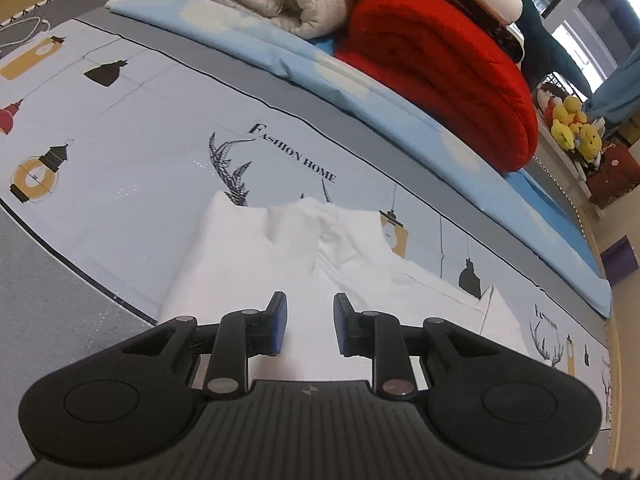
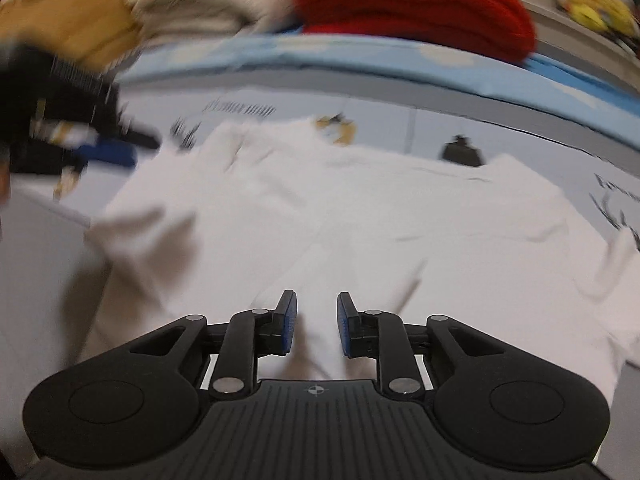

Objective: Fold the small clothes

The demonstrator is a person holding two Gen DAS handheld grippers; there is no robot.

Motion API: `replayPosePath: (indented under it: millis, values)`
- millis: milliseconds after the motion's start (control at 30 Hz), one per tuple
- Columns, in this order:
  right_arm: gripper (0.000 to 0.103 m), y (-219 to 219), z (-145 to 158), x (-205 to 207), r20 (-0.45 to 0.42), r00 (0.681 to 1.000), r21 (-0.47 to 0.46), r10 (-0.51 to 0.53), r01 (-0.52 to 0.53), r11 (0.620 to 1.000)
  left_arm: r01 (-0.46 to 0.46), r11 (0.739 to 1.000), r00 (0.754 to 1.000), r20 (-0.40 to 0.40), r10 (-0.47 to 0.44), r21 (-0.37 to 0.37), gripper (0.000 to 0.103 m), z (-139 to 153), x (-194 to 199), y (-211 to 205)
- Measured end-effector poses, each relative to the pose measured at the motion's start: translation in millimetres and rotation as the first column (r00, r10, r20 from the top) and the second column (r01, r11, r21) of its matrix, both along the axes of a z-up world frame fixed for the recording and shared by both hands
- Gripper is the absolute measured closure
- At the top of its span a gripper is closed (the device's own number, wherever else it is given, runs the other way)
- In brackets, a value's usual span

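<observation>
Hovering over white shirt: left gripper and right gripper both gaping, empty. Looking soft, light, floppy; pinching hem corners is likely best.

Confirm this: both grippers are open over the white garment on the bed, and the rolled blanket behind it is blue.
Not quite. The rolled blanket is red, not blue; the left wrist view shows it clearly, sitting on a light blue sheet. The rest holds: the left gripper and right gripper are both open over the white garment.
</observation>
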State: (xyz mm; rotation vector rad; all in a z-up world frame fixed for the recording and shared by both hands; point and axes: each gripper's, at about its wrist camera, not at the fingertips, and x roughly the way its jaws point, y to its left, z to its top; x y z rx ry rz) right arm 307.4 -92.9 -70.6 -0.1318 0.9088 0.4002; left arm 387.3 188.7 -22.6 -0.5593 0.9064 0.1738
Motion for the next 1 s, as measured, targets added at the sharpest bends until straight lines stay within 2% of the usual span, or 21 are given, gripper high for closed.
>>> replayPosePath:
  millis: [133,233,467,500,600,633,733,833,933,1000]
  values:
    - [0.066,19,-21,-4,-0.014,0.997,-0.107,0.081,-0.082,0.991,-0.016,1.000,1.000,-0.003,0.016,-0.014,0.073,4,-5,8]
    - [0.062,27,-32,-4,-0.015,0.993,-0.165,0.120,-0.121,0.979,-0.008,1.000,1.000,-0.011,0.008,-0.017,0.073,4,-5,10]
    - [0.062,33,-36,-2,-0.013,0.989,-0.188,0.145,-0.145,0.971,-0.009,1.000,1.000,-0.003,0.009,-0.019,0.071,8,-5,13]
    - [0.066,34,-36,-2,-0.010,0.989,-0.191,0.148,-0.147,0.971,-0.013,1.000,1.000,-0.005,0.013,-0.019,0.071,8,-5,15]
    - [0.090,34,-34,-3,0.009,0.989,-0.193,0.145,-0.141,0.971,-0.020,1.000,1.000,-0.006,0.020,-0.018,0.071,7,-6,16]
    - [0.095,32,-32,-3,0.017,0.991,-0.192,0.136,-0.130,0.973,-0.018,1.000,1.000,-0.005,0.018,-0.016,0.071,8,-6,16]
    - [0.097,23,-22,2,0.047,0.996,-0.145,0.082,-0.075,0.987,-0.010,1.000,1.000,-0.006,0.010,-0.012,0.071,8,-5,13]
    - [0.097,7,-3,5,0.114,0.994,-0.089,0.002,0.008,0.996,-0.011,1.000,1.000,-0.008,0.011,-0.005,0.071,8,-5,13]
    - [0.097,-18,16,11,0.180,0.977,-0.006,-0.112,0.115,0.993,-0.017,1.000,1.000,-0.010,0.017,0.001,0.071,8,-4,13]
    - [0.097,-35,22,16,0.194,0.962,0.027,-0.192,0.190,0.981,-0.019,1.000,1.000,-0.011,0.019,0.003,0.071,7,-3,12]
